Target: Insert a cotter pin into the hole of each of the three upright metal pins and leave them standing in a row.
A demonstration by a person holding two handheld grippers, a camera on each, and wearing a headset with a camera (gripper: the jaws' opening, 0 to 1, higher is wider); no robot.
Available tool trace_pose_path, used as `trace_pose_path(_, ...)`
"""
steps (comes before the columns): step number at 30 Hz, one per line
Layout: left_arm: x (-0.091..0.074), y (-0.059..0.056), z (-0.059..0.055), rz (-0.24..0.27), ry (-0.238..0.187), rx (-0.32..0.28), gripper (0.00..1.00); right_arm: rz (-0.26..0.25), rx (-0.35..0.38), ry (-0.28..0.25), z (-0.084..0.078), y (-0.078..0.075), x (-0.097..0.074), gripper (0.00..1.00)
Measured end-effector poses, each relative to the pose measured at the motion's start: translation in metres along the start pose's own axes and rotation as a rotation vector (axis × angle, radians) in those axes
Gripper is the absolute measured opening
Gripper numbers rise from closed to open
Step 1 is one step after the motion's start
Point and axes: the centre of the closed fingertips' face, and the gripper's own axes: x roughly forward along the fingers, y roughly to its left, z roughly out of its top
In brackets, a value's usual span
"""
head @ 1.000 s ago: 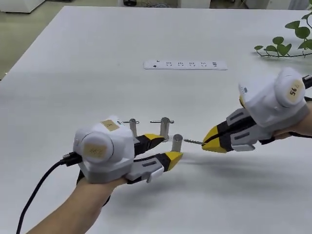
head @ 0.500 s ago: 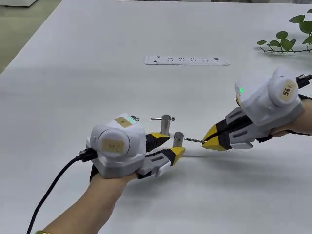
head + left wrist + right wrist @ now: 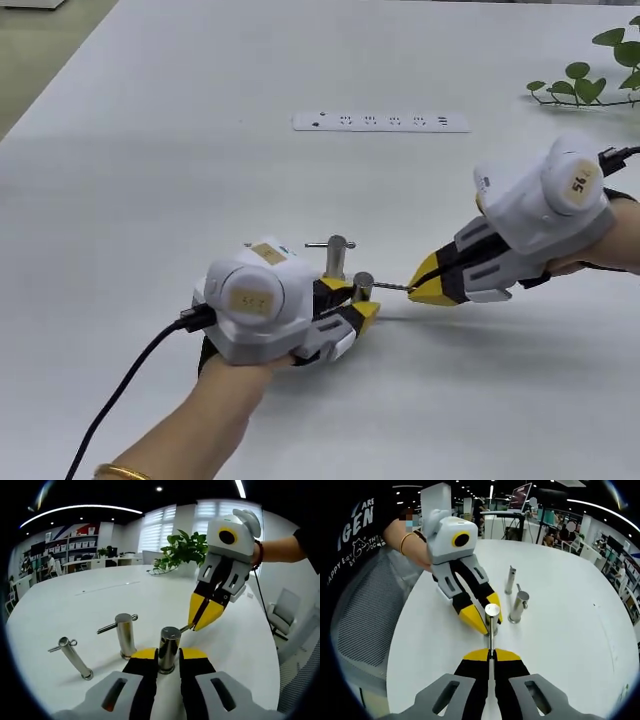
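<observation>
Three upright metal pins stand in a row on the white table. In the left gripper view, the far pin (image 3: 75,657) and the middle pin (image 3: 125,635) each carry a cotter pin through the top. My left gripper (image 3: 169,656) is shut on the base of the near pin (image 3: 169,645). My right gripper (image 3: 425,286) is shut on a thin cotter pin (image 3: 395,288); its tip meets the top of the near pin (image 3: 363,287). The right gripper view looks along the cotter pin (image 3: 491,636) to that pin's head (image 3: 492,611), with the left gripper (image 3: 475,615) just behind it.
A white power strip (image 3: 380,122) lies farther back on the table. A leafy plant (image 3: 590,75) sits at the far right edge. The left gripper's black cable (image 3: 130,380) trails toward the near left. Open tabletop surrounds the pins.
My left gripper has moved right and closed around the near pin. My right gripper has brought the cotter pin's tip up to that pin's top.
</observation>
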Motion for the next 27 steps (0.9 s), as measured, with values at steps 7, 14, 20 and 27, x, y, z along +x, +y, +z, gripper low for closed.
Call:
trace_pose_path(7,0.0002,0.0013,-0.0014,0.007,0.01,0.012,0.11,0.003,-0.023,0.008,0.0038,-0.0007,0.0016,0.0)
trace_pose_path(14,0.0008,0.0011,-0.0015,0.009,0.013,0.043,0.1,0.008,-0.044,0.018,0.0072,-0.0011,0.0003,0.0)
trace_pose_path(20,0.0017,0.0013,-0.0019,0.012,0.014,0.071,0.1,0.008,-0.058,0.026,0.0086,-0.0012,0.0015,0.0)
trace_pose_path(27,0.0025,0.0019,-0.0022,0.009,0.013,0.07,0.1,0.005,-0.066,0.028,0.0098,-0.0027,0.0025,0.0)
